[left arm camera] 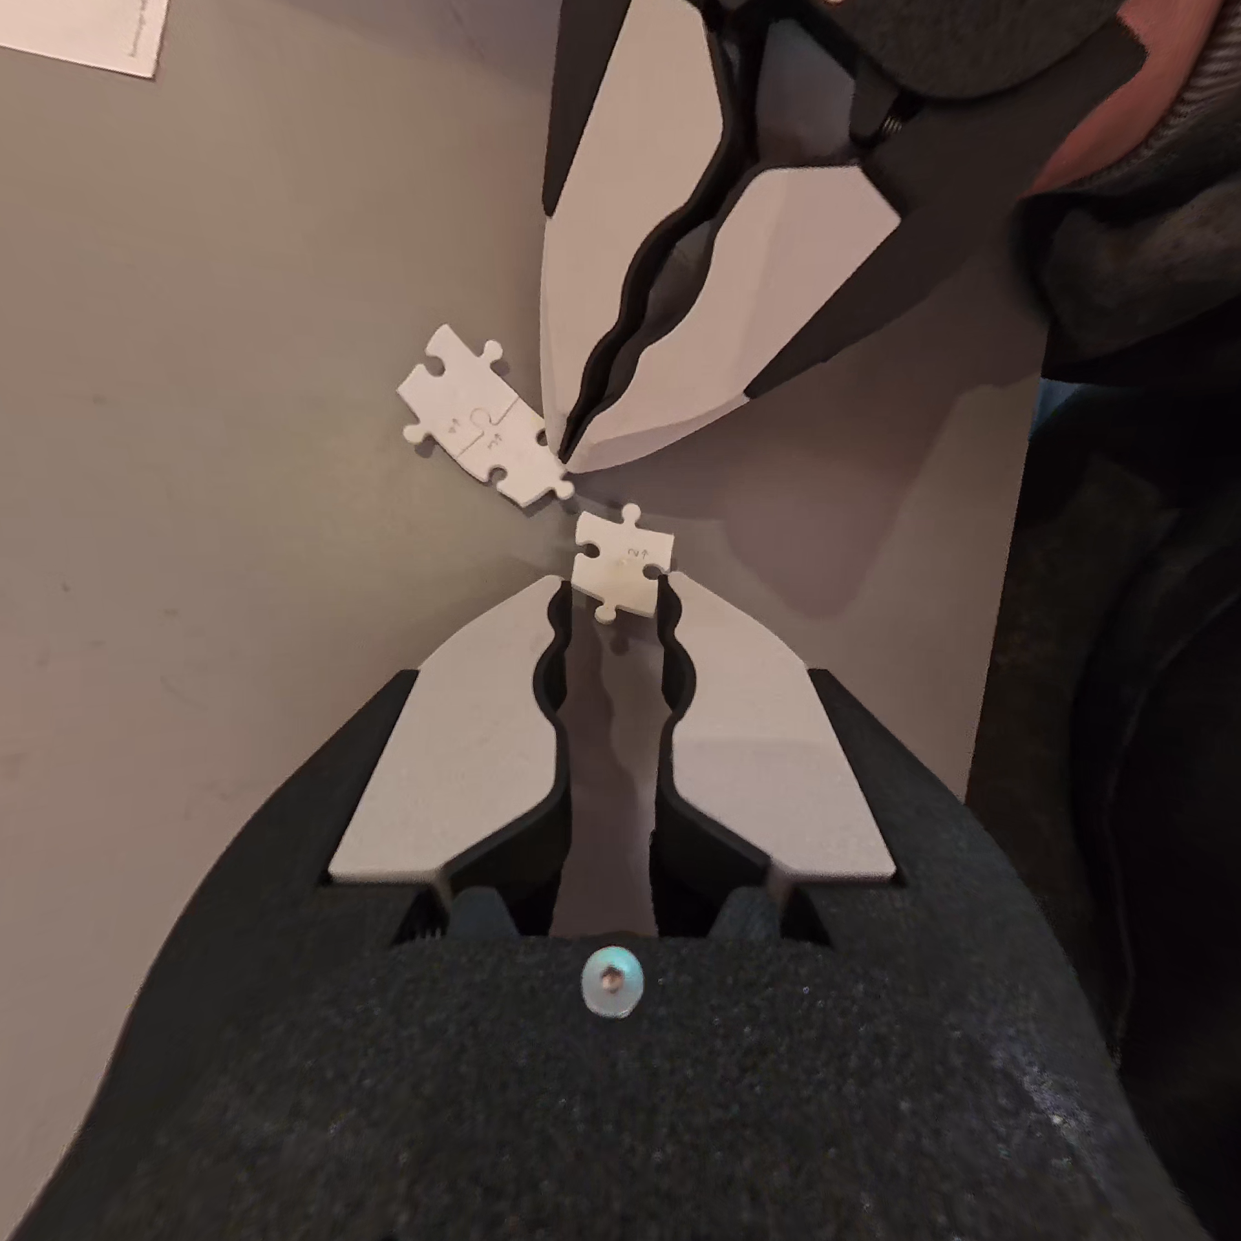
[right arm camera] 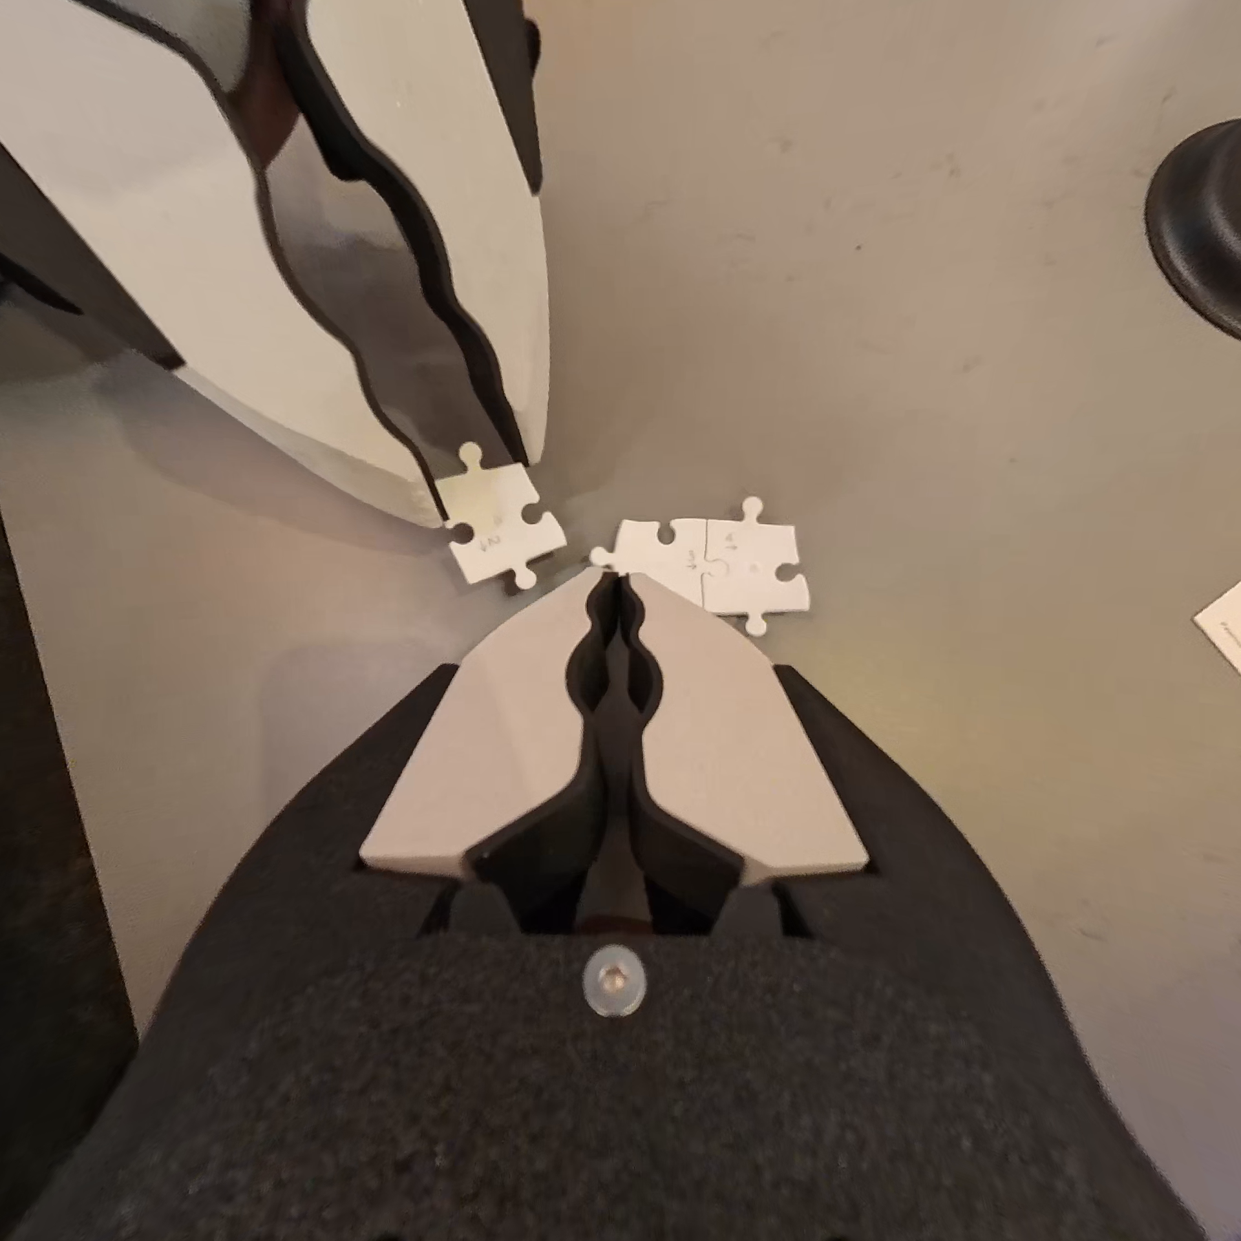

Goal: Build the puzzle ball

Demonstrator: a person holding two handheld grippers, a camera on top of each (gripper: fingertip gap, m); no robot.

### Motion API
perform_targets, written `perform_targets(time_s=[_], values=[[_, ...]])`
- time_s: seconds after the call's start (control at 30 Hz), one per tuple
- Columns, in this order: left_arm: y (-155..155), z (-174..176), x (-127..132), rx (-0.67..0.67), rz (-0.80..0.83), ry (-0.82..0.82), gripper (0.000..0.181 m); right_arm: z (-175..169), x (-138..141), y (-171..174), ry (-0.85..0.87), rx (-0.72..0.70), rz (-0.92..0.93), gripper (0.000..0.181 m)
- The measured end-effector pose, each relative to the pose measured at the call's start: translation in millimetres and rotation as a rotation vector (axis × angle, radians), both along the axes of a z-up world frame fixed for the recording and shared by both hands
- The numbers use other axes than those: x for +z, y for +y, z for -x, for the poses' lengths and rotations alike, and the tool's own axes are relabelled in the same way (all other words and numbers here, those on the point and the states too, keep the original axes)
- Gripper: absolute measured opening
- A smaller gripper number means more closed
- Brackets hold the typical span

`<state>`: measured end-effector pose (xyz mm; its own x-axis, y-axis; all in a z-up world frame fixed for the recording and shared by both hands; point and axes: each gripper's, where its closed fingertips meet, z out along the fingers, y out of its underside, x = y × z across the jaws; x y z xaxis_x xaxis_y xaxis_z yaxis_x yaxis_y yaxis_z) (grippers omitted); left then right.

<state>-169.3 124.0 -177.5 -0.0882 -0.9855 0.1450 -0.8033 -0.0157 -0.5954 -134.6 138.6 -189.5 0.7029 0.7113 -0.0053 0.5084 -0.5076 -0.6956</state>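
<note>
Grey table (left arm camera: pixel 235 604): joined pair (left arm camera: pixel 480 420), single piece (left arm camera: pixel 621 564) apart.

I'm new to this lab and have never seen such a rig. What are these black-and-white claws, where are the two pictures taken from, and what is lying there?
They are two hand-held grippers, each with a camera looking along its fingers. One picture is from the left gripper, one from the right gripper; each also shows the other farther off. On the grey table lie white puzzle pieces. The left gripper holds a single piece between its fingertips. The right gripper is shut, its tip at the corner of a joined pair. A paper lies at the edge.
</note>
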Motion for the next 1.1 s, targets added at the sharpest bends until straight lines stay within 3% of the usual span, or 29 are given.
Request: perform_targets(time_s=[0.33,0.57,1.1], values=[[3.3,-12.8,5.4,-0.218,-0.008,0.024,0.024,-1.8,5.9,2.5,0.039,-0.01,-0.007,0.0],[3.6,-21.5,-1.2,-0.236,0.028,0.03,0.024,-18.9,16.2,-4.0,0.066,-0.036,-0.028,0.0],[3.3,-14.8,-2.3,-0.239,0.055,0.057,0.024,-1.4,4.5,-5.3,0.043,0.017,-0.005,0.0]])
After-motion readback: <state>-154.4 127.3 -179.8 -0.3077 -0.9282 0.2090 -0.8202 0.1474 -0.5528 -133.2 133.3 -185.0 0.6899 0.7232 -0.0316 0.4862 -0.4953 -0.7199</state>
